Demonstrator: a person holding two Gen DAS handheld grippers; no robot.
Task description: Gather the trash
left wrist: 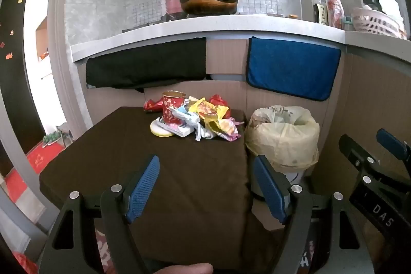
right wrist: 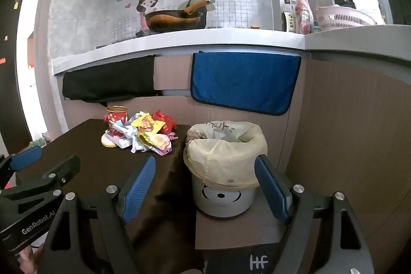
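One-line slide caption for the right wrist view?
Open right gripper faces a bag-lined white trash bin beside a pile of colourful crumpled wrappers on a dark brown table.

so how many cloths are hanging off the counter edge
2: a black cloth on the left, behind the trash pile, and a blue cloth on the right, above the lined bin. None seem hidden.

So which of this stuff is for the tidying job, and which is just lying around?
For the job:
- wrapper pile
- red paper cup
- lined bin
- left gripper, right gripper, both open

Just lying about:
- wok
- blue towel
- black cloth
- pink basket
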